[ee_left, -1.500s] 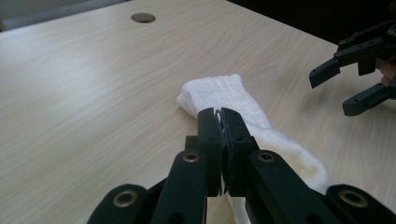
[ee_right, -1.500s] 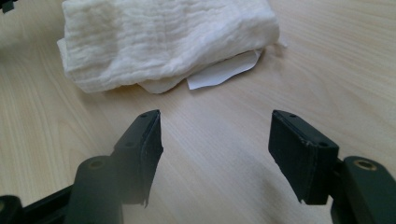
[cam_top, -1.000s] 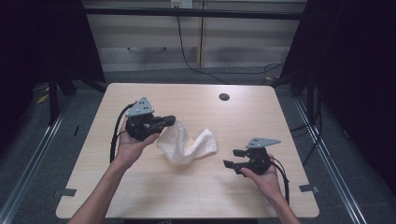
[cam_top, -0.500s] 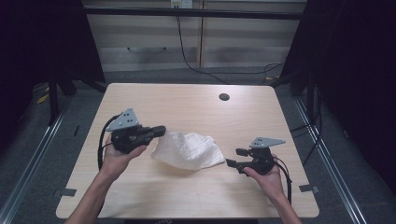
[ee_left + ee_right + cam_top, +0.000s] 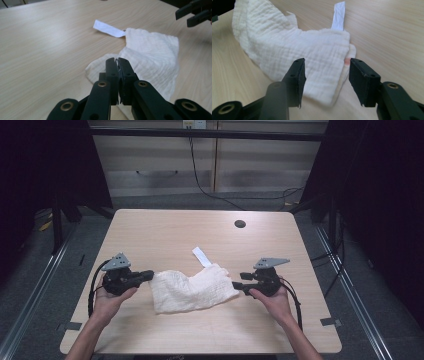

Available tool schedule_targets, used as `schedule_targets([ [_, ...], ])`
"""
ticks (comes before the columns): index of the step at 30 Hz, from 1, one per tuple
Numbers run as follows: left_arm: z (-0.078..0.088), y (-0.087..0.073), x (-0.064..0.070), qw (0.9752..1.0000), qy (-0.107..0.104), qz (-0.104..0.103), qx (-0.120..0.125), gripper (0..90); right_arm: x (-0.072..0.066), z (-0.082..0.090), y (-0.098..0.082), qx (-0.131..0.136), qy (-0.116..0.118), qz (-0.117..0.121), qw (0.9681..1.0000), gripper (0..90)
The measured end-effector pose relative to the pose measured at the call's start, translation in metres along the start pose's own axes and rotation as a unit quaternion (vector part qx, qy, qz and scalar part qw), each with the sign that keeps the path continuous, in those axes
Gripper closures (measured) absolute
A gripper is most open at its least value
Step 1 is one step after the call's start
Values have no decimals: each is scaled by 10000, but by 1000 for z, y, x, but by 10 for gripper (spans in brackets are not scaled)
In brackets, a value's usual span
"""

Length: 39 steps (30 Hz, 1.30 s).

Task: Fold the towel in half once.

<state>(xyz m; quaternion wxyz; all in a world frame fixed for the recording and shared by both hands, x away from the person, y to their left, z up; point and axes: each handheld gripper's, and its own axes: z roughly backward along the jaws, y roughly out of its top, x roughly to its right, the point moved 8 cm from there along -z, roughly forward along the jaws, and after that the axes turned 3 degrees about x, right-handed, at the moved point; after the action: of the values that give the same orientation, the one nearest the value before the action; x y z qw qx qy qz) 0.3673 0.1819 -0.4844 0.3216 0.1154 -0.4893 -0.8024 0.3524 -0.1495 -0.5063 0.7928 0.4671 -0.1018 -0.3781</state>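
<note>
Cloth: the white crinkled cloth lies flat on the surface between your two hands, a little toward 6 o'clock from the middle in the high view, spread lengthwise from 9 to 3 o'clock.
Label: a white label strip sticks out from the cloth's far edge toward 11 o'clock and lies flat on the wood.
Left gripper: your left gripper sits at 9 o'clock of the cloth, low over the surface, pointing toward 3 o'clock.
Left fingers: in the left gripper view they are pressed fully together with a thin bit of the cloth's edge pinched between the pads; the rest of the cloth runs away from them toward 1 o'clock.
Right gripper: your right gripper sits at 3 o'clock of the cloth, pointing toward 9 o'clock, its tips just at the cloth's end.
Right fingers: they stand partly apart and have just been closing; in the right gripper view the near end of the cloth lies between them, but the pads are not pressing on it, with a gap showing on each side.
Cloth corner: a small pinkish mark shows on the cloth's edge just beside the right-hand finger of that view.
Surface hole: a dark round grommet sits near the far edge, at 1 o'clock from the cloth and well apart from it.
</note>
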Motion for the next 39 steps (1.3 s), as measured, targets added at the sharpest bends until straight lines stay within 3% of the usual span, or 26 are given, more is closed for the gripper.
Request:
schedule_targets([
  [4, -5, -8, -4, 9999, 36, 64, -78, 876, 12, -30, 17, -151, 74, 115, 9998, 566],
  [9, -9, -12, -8, 9998, 16, 176, -97, 876, 26, -68, 23, -445, 82, 118, 9989, 541],
  [12, -10, -12, -8, 9998, -10, 166, -93, 876, 34, -85, 31, -466, 153, -41, 9988, 543],
  [18, -9, -11, -7, 9997, -61, 221, -17, 875, 44, -111, 30, -749, 195, -43, 9970, 572],
  [23, -8, -9, -7, 9996, -104, 266, 38, 875, 48, -119, 24, -819, 194, -42, 9964, 593],
  [24, -8, -9, -7, 9996, -104, 266, 38, 874, 49, -119, 25, -781, 185, -157, 9966, 597],
  [26, -8, -9, -6, 9997, -105, 236, 29, 874, 50, -119, 24, -745, 188, -162, 9969, 627],
  [29, -8, -8, -6, 9996, -111, 251, 51, 874, 43, -119, 22, -842, 206, 94, 9962, 777],
  [31, -8, -8, -6, 9996, -98, 260, 59, 874, 41, -118, 21, -883, 220, 87, 9958, 816],
  [32, -7, -8, -7, 9996, -90, 252, 56, 874, 41, -117, 21, -854, 271, 60, 9960, 870],
  [36, -6, -6, -8, 9994, -99, 317, 128, 874, 40, -108, 28, -579, 382, -167, 9975, 883],
  [39, -3, -2, -8, 9993, -95, 316, 194, 874, 38, -98, 35, -395, 406, -181, 9982, 885],
])
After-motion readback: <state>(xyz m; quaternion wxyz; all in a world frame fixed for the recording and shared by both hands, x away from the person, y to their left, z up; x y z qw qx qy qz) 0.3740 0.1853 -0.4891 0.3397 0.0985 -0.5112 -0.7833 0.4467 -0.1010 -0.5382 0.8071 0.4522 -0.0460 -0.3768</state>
